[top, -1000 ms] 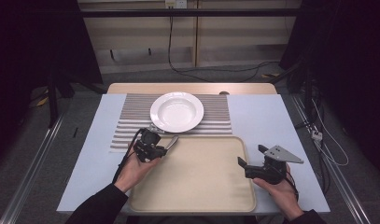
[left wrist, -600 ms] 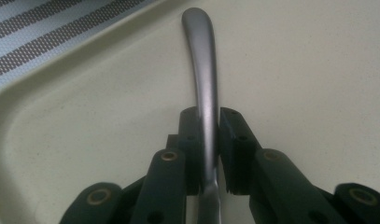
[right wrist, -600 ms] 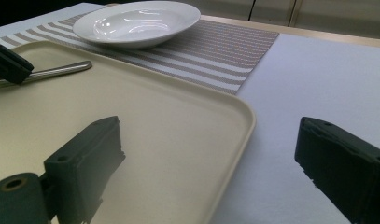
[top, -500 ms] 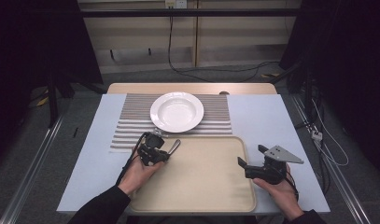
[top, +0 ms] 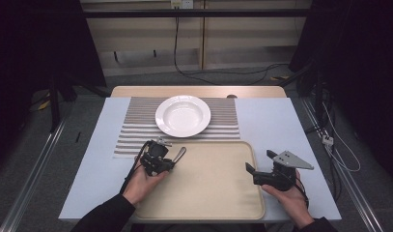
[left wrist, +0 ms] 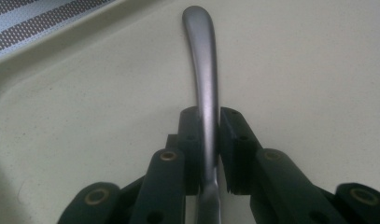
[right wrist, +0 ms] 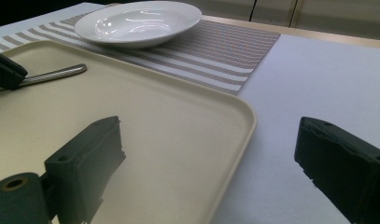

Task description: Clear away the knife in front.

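Left gripper (top: 171, 157) is clamped on a metal utensil handle (left wrist: 202, 70), jaws pressed against both sides of it, over the near-left corner of the beige tray (top: 218, 193). Looking along the jaws in the left gripper view, the handle runs straight out ahead, its rounded end above the tray floor; whether it touches the floor I can't tell. Which utensil it is stays hidden, since the working end is tucked back behind the jaws.

Right gripper (top: 259, 168) is over at the tray's right edge, jaws spread wide and nothing between them. In the right gripper view one jaw hangs over the tray, the other over the pale blue desk (top: 276, 121), with the tray rim passing between them.

Beyond the tray sits a white plate (top: 183, 115) on a striped mat (top: 136, 130), well apart from both grippers. Between the handle and the plate there is only the tray's far rim and a strip of mat. Cables trail across the floor behind the desk.
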A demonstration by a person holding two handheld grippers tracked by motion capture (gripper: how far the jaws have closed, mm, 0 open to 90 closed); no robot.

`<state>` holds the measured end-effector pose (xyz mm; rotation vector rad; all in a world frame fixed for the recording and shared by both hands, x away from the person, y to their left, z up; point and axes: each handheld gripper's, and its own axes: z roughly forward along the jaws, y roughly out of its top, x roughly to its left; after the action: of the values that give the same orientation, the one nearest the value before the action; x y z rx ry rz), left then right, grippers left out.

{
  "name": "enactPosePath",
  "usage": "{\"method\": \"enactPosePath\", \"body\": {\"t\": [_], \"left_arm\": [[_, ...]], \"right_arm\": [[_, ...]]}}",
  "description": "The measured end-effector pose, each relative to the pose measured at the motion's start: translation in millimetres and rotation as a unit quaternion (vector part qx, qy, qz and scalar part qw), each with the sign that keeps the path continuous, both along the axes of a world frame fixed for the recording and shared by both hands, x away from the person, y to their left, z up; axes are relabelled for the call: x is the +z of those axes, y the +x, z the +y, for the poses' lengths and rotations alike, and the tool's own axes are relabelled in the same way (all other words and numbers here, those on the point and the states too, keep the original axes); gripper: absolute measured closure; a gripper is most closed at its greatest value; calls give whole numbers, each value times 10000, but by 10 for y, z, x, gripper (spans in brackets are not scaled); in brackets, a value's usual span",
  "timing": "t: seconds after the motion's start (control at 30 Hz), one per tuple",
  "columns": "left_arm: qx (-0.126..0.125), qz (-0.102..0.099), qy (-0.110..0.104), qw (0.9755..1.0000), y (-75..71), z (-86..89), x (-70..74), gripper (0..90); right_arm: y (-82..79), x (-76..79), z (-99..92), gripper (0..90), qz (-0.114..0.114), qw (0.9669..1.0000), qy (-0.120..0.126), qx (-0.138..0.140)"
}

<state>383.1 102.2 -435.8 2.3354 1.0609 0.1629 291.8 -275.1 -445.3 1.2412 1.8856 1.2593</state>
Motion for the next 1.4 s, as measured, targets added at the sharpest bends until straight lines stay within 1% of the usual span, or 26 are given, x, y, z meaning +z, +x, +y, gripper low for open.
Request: {"method": "enactPosePath", "body": {"t": [0.03, 0.13, 0.2, 0.23, 0.3, 0.37, 0.4, 0.47, 0.53, 0.57, 0.63, 0.7, 0.73, 0.8, 0.87, 0.93, 0.97, 1.0, 1.03, 1.07, 1.13, 1.2, 1.23, 1.27, 1.3, 1.4], "left_arm": [[-52, 1, 6, 10000, 1, 5, 3, 773], [-108, -43, 39, 9999, 2, 15, 5, 656], [-109, -115, 63, 9999, 13, 23, 6, 602], [-77, -137, 35, 9999, 20, 26, 6, 556], [-109, -215, -22, 9997, 37, 39, 12, 411], [-143, -414, -31, 9990, 37, 42, 26, 318], [-188, -499, -67, 9986, 37, 45, 37, 285], [-244, -572, -167, 9979, 33, 36, 65, 224], [-287, -582, -174, 9977, 35, 10, 96, 156], [-329, -596, -240, 9974, 34, -1, 109, 143], [-575, -587, -396, 9958, 23, -26, 127, 142], [-681, -694, -410, 9944, 8, -77, 140, 170], [-735, -749, -389, 9937, 6, -99, 143, 214], [-839, -769, -412, 9926, 14, -136, 138, 351], [-859, -791, -407, 9923, 20, -174, 122, 460], [-962, -814, -258, 9917, 29, -223, 87, 599], [-934, -779, -251, 9923, 33, -240, 60, 638], [-1009, -705, -242, 9921, 45, -247, 37, 698], [-1043, -698, -182, 9919, 50, -255, 18, 773], [-996, -748, -132, 9921, 47, -260, -2, 809], [-1016, -719, -98, 9922, 46, -258, -7, 898], [-1020, -755, 22, 9919, 33, -282, -28, 900], [-1018, -681, 38, 9925, 38, -286, -44, 900], [-992, -623, -3, 9931, 43, -285, -59, 900], [-996, -638, -8, 9930, 47, -285, -60, 900], [-996, -908, 121, 9908, 44, -291, -78, 900]], "right_arm": [[1, -1, 0, 75, -2, 10000, 2, 1], [0, 0, -2, 75, -1, 10000, 10, 11], [1, -2, -3, 76, 2, 10000, 21, 24], [2, -3, -4, 76, 5, 10000, 22, 29], [0, -2, -4, 76, 5, 10000, 23, 32], [-4, 0, -5, 76, 0, 10000, 35, 39], [-3, -1, -7, 76, 2, 10000, 31, 37], [0, -1, -7, 76, 9, 10000, 44, 33], [5, -4, -4, 76, 12, 10000, 39, 39], [5, -4, -4, 76, 14, 10000, 38, 43], [4, -3, -6, 75, 7, 10000, 49, 45], [2, -2, -7, 75, 9, 10000, 45, 40], [3, -2, -8, 75, 7, 10000, 44, 44], [5, -4, -8, 75, 2, 10000, 39, 43], [6, -5, -10, 75, 6, 10000, 42, 37], [6, -5, -12, 75, 11, 10000, 41, 30], [7, -5, -12, 75, 12, 10000, 37, 22], [8, -5, -9, 74, 11, 10000, 31, 21], [7, -4, -4, 74, 14, 10000, 26, 24], [6, -3, 2, 74, 7, 10000, 6, 32], [6, -3, 11, 74, 4, 10000, -10, 48], [5, -3, 10, 74, -2, 10000, -14, 40], [5, -2, 8, 74, -3, 10000, -8, 32], [4, -1, 6, 74, -1, 10000, -1, 31], [4, 0, 5, 74, -3, 10000, -1, 32], [2, -1, 6, 74, -1, 10000, -4, 42]]}}
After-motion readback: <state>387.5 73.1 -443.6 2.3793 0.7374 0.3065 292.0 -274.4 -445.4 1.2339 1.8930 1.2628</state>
